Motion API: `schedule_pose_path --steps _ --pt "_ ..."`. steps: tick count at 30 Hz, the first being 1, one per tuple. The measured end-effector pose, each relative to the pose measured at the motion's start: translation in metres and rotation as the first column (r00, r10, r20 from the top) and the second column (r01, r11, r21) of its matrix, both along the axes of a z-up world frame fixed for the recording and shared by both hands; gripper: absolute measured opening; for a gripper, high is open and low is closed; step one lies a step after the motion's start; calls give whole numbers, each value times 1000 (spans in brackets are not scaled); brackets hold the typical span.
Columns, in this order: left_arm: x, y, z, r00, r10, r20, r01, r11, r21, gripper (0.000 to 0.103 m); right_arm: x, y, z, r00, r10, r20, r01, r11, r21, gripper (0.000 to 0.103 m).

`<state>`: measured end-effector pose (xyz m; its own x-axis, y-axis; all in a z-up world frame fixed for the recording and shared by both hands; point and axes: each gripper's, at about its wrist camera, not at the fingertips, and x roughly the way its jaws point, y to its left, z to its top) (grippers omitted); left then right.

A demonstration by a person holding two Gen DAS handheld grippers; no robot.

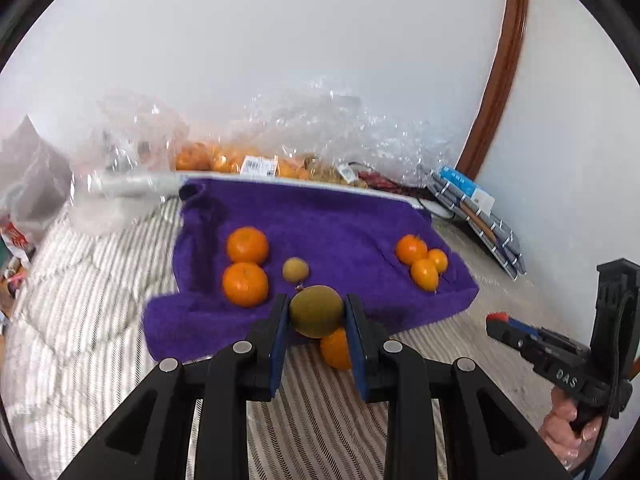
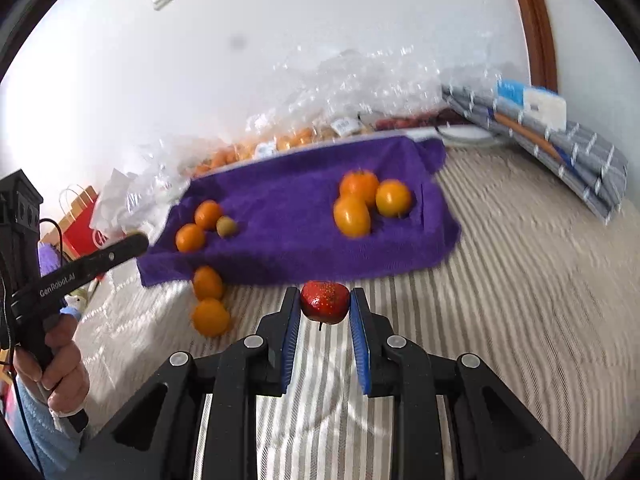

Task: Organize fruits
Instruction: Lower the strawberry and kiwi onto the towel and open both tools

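Note:
My left gripper (image 1: 316,305) is shut on a round green-brown fruit (image 1: 316,314), held above the front edge of a purple towel (image 1: 320,220). An orange (image 1: 335,351) lies on the striped bedding just below it. On the towel sit two oranges (image 1: 246,266) at the left, a small green-brown fruit (image 1: 295,269) beside them, and three smaller oranges (image 1: 422,262) at the right. My right gripper (image 2: 325,296) is shut on a small red fruit (image 2: 325,303) over the bedding, short of the towel (image 2: 288,216). Two oranges (image 2: 209,300) lie on the bedding at the towel's front left corner.
Clear plastic bags of fruit (image 1: 240,160) line the wall behind the towel. A folded grey checked cloth (image 1: 480,216) leans at the right. A red paper bag (image 2: 82,228) stands at the left. A hand (image 2: 60,376) grips the left tool. Striped bedding (image 2: 500,300) spreads to the right.

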<state>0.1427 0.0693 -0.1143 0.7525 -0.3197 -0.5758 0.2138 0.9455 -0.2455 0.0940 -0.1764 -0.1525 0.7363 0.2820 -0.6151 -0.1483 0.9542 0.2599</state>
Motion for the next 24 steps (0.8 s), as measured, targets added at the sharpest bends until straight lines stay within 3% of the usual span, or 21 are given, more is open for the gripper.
schedule_pose_path --steps 5,8,14,19,24 --pt "10 1 30 999 20 44 -21 1000 10 26 21 -4 30 998 8 67 -7 1000 -25 25" --pt "23 1 35 998 40 54 -39 999 -25 26 36 -8 40 996 8 90 -5 999 -37 25" --pt "62 -3 10 998 68 -10 -68 995 -68 26 69 -20 36 997 -16 81 21 998 -54 25" --pt "77 -8 -20 995 76 -63 -80 995 -58 26 86 -24 6 999 -29 21 30 998 -58 25" --pt "79 -9 -33 994 61 -95 -65 997 -39 26 94 -20 -5 1000 -18 -21 16 996 -92 25"
